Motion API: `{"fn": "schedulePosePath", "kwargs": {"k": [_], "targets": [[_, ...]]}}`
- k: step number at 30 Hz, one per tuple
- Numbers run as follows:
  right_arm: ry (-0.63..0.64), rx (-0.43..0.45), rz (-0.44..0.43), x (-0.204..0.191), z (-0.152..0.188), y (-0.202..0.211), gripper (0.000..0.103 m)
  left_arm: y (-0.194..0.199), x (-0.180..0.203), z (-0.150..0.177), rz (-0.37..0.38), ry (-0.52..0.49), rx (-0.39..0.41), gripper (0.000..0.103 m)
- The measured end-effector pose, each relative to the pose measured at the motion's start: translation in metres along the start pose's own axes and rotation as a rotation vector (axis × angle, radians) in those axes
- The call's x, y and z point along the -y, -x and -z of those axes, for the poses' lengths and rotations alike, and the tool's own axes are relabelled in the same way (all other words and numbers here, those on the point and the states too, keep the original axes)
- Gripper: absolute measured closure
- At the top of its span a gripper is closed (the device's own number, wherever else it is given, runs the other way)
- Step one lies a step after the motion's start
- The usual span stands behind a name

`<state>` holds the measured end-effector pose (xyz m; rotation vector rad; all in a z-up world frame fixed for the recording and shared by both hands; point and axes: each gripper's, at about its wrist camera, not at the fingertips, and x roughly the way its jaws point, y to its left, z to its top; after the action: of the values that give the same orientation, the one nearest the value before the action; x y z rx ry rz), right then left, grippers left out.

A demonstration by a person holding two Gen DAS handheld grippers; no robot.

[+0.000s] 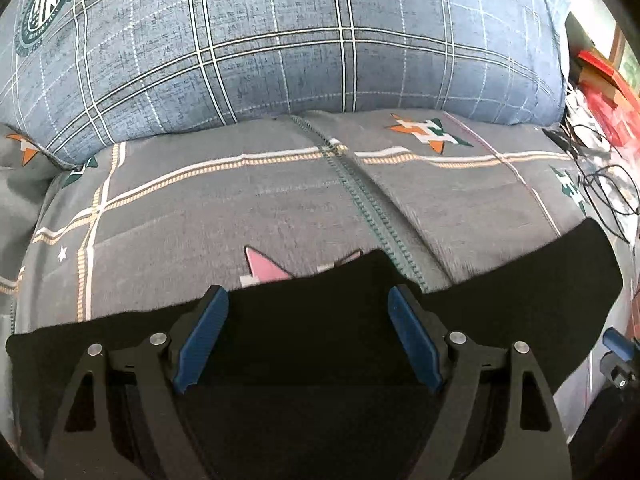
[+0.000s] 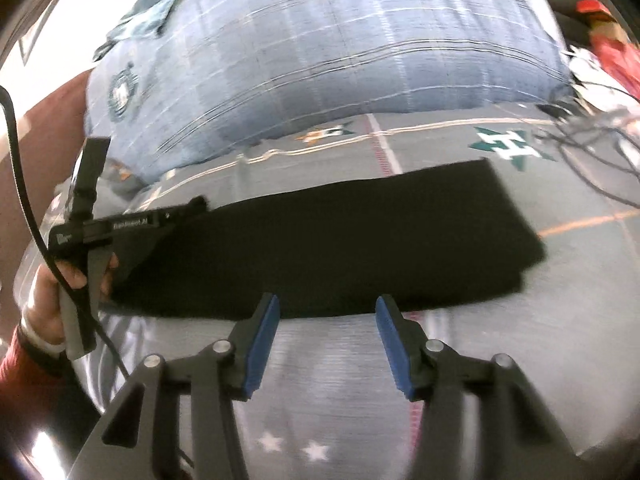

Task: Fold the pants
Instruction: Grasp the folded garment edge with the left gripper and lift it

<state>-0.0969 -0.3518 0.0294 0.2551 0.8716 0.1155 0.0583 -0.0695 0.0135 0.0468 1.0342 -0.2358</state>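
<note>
The black pants [image 1: 520, 280] lie flat on the grey patterned bed sheet [image 1: 240, 208] as a long folded strip. In the left wrist view my left gripper [image 1: 308, 300] is open, its blue pads [image 1: 202, 340] standing over the pants' far edge with cloth beneath. In the right wrist view the pants [image 2: 340, 248] stretch across the middle. My right gripper [image 2: 326, 306] is open and empty just short of their near edge. The left gripper [image 2: 120, 228] shows at the pants' left end, held by a hand. The right wrist view is blurred.
A large blue plaid pillow [image 1: 300, 40] lies behind the pants across the bed. Tangled black cables [image 1: 600, 184] and red packaging [image 1: 612, 92] sit at the right edge of the bed. A person's arm in a red sleeve [image 2: 24, 360] is at the left.
</note>
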Motion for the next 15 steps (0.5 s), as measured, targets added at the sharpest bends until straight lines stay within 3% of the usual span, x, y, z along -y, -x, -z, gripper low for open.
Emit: {"fn": "schedulePosePath", "kwargs": {"k": [5, 15], "targets": [[-0.129, 0.01, -0.002, 0.032, 0.002, 0.007, 0.049, 0.008, -0.008, 0.002, 0.056, 0.038, 0.005, 0.02], [-0.164, 0.029, -0.004, 0.04, -0.004, 0.008, 0.045, 0.012, 0.022, 0.003, 0.109, -0.014, 0.004, 0.02]]}}
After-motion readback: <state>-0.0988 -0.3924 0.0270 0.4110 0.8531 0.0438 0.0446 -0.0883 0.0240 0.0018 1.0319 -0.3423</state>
